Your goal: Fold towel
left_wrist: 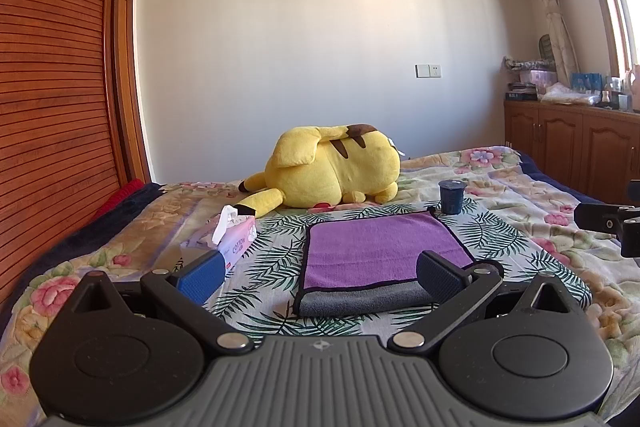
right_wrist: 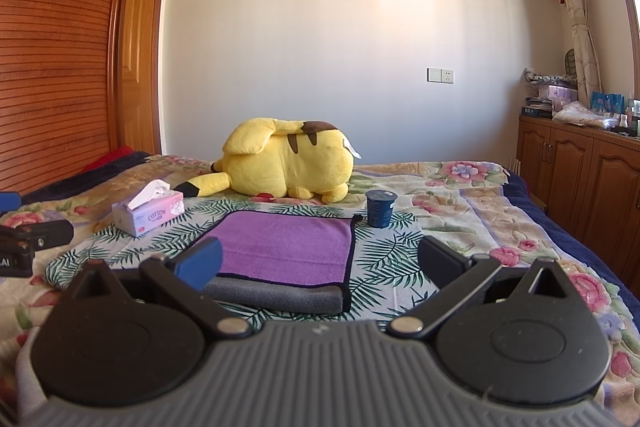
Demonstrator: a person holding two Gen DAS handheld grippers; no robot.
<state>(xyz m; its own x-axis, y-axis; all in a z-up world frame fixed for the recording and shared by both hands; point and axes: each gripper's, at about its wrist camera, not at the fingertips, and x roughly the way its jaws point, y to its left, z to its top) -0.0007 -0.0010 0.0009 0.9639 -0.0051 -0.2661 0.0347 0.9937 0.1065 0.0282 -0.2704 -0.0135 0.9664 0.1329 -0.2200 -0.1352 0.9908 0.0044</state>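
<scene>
We hold both grippers low over the bed's (left_wrist: 520,203) near edge. The towel (left_wrist: 380,247) lies folded at the bed's middle — purple face up, grey fold toward us. Our left gripper (left_wrist: 320,271) has its fingers spread, empty; our right gripper (right_wrist: 320,263) likewise. A cup (left_wrist: 451,195) touches the towel's far right corner — a tissue box (right_wrist: 149,215) sits left, a plush (left_wrist: 332,171) behind.
</scene>
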